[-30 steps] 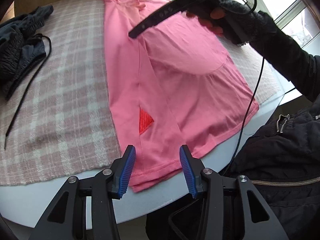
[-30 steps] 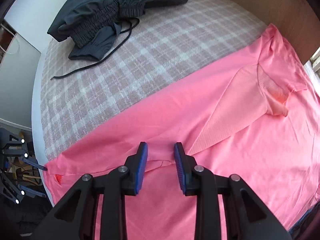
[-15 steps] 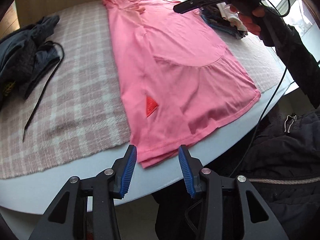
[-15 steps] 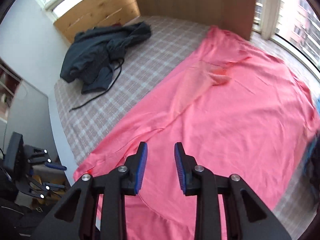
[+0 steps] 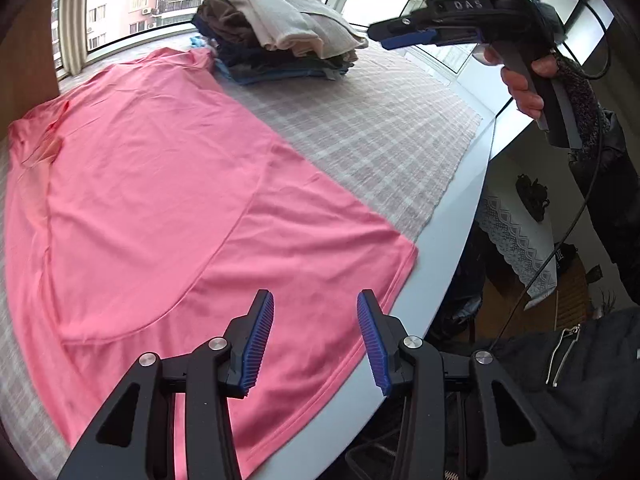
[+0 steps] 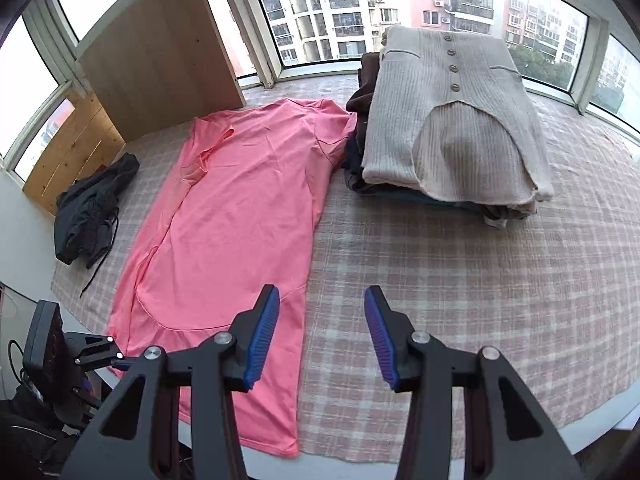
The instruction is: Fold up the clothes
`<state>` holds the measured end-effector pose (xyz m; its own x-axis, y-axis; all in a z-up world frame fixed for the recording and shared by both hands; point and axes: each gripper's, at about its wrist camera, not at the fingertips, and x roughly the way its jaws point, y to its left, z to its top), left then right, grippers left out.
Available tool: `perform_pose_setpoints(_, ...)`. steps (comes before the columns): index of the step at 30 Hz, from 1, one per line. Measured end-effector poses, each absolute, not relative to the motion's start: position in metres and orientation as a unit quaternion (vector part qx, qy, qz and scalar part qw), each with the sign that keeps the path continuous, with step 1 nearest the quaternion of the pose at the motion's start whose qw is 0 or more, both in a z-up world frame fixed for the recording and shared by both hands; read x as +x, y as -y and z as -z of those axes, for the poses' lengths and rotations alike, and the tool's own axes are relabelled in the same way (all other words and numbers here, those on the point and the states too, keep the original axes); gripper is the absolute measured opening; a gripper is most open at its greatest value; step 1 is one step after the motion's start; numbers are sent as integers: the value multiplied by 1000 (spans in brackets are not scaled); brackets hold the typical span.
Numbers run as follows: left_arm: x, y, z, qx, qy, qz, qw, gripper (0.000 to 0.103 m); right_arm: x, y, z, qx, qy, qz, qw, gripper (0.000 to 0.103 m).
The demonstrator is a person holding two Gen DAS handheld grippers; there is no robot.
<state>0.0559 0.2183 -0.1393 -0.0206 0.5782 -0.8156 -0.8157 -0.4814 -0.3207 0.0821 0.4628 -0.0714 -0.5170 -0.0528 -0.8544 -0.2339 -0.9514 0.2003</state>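
We see the pink short-sleeved shirt (image 6: 236, 216) lying flat on the checked tablecloth (image 6: 440, 272), its sleeve touching the stack of folded clothes (image 6: 452, 120). Our left gripper (image 5: 316, 338) and right gripper (image 6: 322, 334) hover above it, jaws apart, holding nothing.

Pink shirt (image 5: 168, 216) flat on checked cloth (image 5: 384, 128), left gripper (image 5: 316, 340) open above hem

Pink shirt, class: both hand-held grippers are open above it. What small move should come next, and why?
Probably lower the left hand-held gripper onto the pink shirt hem at its near right corner. The shirt lies flat, one side already folded in, and neither gripper holds cloth; the right hand-held gripper hovers open.
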Motion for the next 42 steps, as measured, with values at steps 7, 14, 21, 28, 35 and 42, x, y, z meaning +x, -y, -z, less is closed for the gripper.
perform_pose_setpoints(7, 92, -281, 163, -514, -130, -694, 487, 42, 37, -499, 82, -512, -96, -854, -1, 44)
perform_pose_setpoints(14, 122, -299, 184, -538, -151, -680, 474, 42, 37, -502, 111, -539, -92, -835, -66, 44)
perform_pose_setpoints(21, 133, -313, 204, -549, -181, -676, 456, 40, 55, -495, 145, -570, -109, -805, -125, 44)
perform_pose_setpoints(28, 130, -304, 202, -545, -182, -672, 468, 3, 97, -471, 181, -601, -96, -778, -156, 44)
perform_pose_setpoints(35, 122, -282, 190, -541, -159, -666, 488, 2, 141, -445, 206, -621, -116, -756, -170, 44)
perform_pose_setpoints(42, 98, -241, 185, -543, -138, -683, 468, 2, 124, -418, 209, -618, -101, -760, -173, 44)
